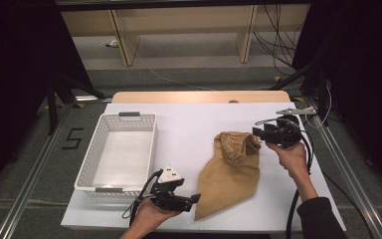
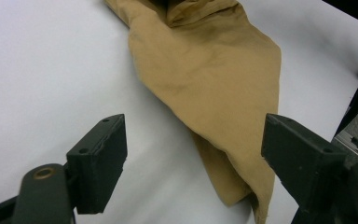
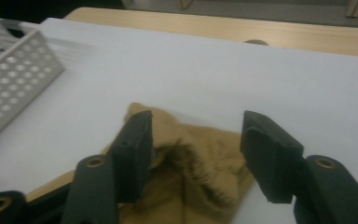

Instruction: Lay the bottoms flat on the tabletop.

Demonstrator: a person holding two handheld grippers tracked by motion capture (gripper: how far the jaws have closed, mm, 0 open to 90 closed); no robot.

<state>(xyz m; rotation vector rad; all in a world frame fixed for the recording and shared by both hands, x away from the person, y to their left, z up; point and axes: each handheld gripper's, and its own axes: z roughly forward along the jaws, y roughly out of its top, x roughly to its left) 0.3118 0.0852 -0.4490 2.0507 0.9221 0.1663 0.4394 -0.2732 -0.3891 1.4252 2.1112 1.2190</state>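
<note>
Two grippers work over one tan cloth (image 1: 231, 172) on the white-covered desk (image 1: 189, 129). Nearest the person, the left gripper (image 1: 195, 198) lies low at the desk's front edge, held level and aimed at the cloth's narrow near corner. In the left gripper view its jaws stand wide apart and released, with that pointed corner (image 2: 242, 186) lying on the desk between them but not pressed by either pad. The cloth itself spreads from this corner away toward the far right, where its wider end is bunched into a rumpled, raised fold (image 1: 236, 142).

Just past that fold, the right gripper (image 1: 256, 130) hovers at the bunched end, lifted a little off the desk. The right gripper view shows its jaws parted, with the crumpled edge (image 3: 191, 163) below and between them and no pad touching it, so nothing is held. To the left of the cloth, well apart from it, a white perforated basket (image 1: 110, 185) sits with nothing visible inside.

As a judgement, the work looks like folding or gathering the cloth, perhaps toward the basket, and it is at an early to middle stage: one end is already bunched up, yet the cloth is neither neatly folded nor in the basket. What is left is a fresh grasp at both ends and the rest of the handling.
</note>
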